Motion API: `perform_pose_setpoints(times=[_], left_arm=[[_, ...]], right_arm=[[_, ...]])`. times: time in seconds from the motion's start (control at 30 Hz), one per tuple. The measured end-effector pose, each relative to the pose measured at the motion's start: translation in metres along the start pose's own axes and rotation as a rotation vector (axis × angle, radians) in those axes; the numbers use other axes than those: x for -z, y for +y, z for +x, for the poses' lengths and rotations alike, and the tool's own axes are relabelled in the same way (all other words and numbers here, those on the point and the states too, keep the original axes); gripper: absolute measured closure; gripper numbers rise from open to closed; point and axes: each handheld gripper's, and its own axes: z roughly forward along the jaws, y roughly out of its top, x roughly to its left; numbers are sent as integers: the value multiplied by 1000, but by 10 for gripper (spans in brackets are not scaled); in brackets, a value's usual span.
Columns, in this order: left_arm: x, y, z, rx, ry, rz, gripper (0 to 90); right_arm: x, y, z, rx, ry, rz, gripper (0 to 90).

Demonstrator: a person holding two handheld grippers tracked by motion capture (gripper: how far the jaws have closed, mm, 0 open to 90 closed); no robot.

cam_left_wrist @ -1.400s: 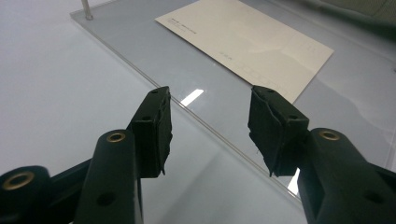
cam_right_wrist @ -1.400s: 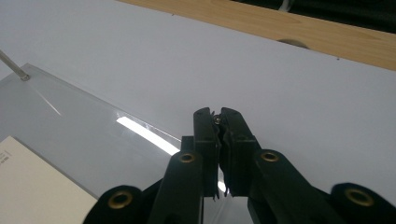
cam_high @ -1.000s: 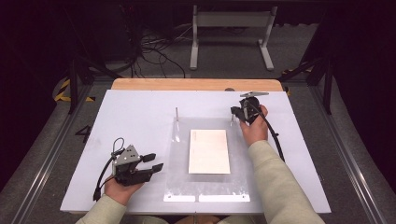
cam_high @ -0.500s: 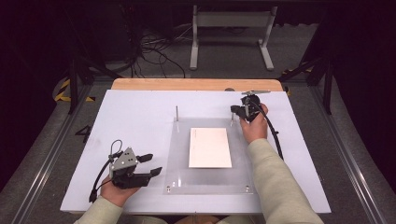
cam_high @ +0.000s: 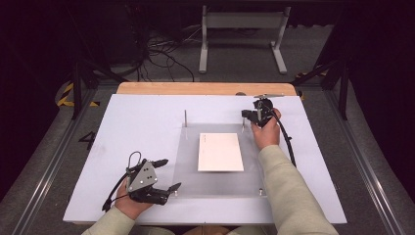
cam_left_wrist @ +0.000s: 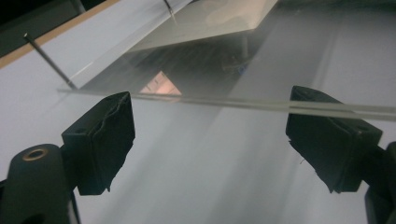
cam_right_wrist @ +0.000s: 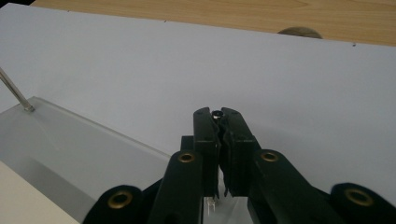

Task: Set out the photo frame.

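**Right fingers pinched at the far post, left fingers spread at the near edge**

Over on the white-topped bench (cam_high: pixel 147 117), a clear acrylic plate (cam_high: pixel 191 166) lies flat with a white rectangular card (cam_high: pixel 220 152) on its middle. The right gripper (cam_high: pixel 254 115) sits at the plate's far right corner, its fingers (cam_right_wrist: pixel 205 135) pressed together on a small dark ring-shaped part (cam_right_wrist: pixel 216 113) at their tips; what that part is, I cannot tell. A thin metal post (cam_high: pixel 185 118) stands upright at the far left corner. Down at the near left corner, the left gripper (cam_high: pixel 164 174) has its fingers (cam_left_wrist: pixel 100 140) spread wide and holding nothing, with the plate's near edge (cam_left_wrist: pixel 224 101) running across just ahead of them. A wooden strip (cam_high: pixel 205 88) borders the bench's far side.
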Motion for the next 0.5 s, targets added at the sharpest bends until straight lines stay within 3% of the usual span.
perform_pose_setpoints(times=[0.27, 0.5], left_arm=[[-13, 7, -8, -52, 7, -46, 199], [-12, 9, -13, -104, 52, -82, 382]], right_arm=[[0, 0, 0, -9, 1, 0, 854], [0, 0, 0, -10, 1, 6, 852]])
